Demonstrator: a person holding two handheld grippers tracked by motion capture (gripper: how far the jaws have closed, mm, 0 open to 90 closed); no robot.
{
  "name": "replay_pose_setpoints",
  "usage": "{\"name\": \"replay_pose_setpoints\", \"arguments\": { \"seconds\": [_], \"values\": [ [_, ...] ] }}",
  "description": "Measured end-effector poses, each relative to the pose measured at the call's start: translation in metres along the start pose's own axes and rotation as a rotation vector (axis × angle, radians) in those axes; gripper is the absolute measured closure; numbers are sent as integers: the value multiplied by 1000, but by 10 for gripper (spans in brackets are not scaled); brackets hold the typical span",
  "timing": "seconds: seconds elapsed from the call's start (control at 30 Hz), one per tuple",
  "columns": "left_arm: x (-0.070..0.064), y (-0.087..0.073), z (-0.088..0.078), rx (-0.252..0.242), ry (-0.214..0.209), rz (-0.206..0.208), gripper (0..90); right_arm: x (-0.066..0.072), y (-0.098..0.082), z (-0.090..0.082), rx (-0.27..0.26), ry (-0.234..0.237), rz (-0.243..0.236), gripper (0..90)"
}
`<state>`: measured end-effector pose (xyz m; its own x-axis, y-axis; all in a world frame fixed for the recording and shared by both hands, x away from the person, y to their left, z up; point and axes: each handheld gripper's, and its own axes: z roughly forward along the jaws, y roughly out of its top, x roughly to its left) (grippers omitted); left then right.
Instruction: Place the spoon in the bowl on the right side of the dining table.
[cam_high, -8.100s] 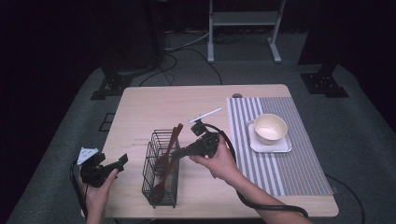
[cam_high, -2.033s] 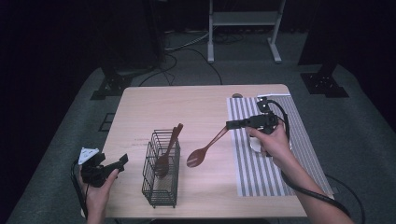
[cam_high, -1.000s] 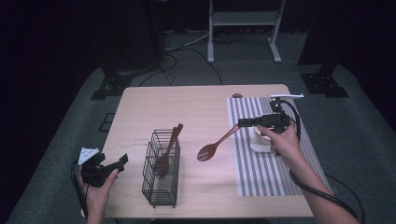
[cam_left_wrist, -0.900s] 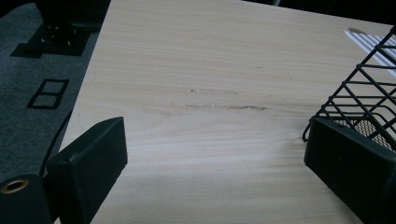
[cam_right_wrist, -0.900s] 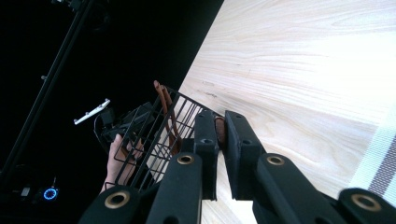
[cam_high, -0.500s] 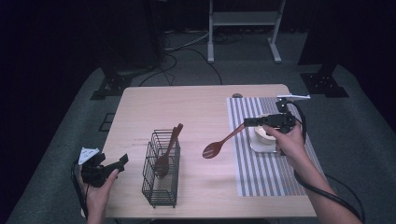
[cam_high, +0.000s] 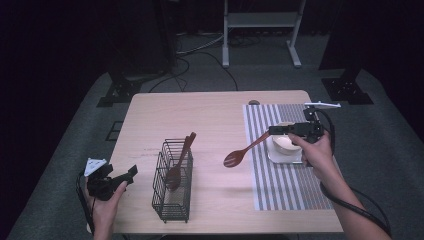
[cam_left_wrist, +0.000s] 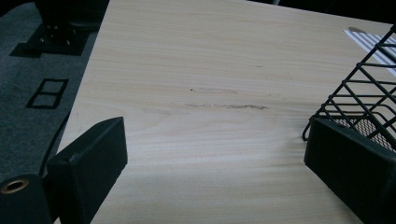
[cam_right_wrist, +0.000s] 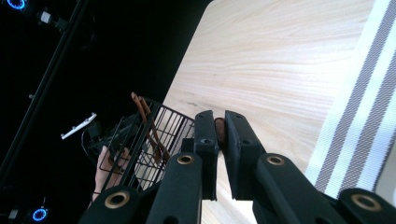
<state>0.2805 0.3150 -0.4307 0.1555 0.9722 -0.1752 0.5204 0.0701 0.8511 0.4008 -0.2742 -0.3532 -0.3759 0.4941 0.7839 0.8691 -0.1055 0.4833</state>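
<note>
Over the desk's right edge, right hand-held gripper (cam_high: 272, 130) pinches the wooden spoon (cam_high: 243, 151) by its tip; it could easily swing loose, honestly.

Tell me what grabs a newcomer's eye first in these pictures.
First, the wooden spoon held in the air by the right gripper, its bowl over the bare table just left of the striped mat. Next, the black wire basket near the front edge, with another wooden spoon leaning inside.
</note>
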Motion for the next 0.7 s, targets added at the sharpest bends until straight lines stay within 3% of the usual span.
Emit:
{"name": "replay_pose_setpoints", "arguments": {
  "seconds": [0.7],
  "values": [
    [0,0,0,-1,1,2,49,-17,0,-26,-59,-39,35,833]
  ]
}}
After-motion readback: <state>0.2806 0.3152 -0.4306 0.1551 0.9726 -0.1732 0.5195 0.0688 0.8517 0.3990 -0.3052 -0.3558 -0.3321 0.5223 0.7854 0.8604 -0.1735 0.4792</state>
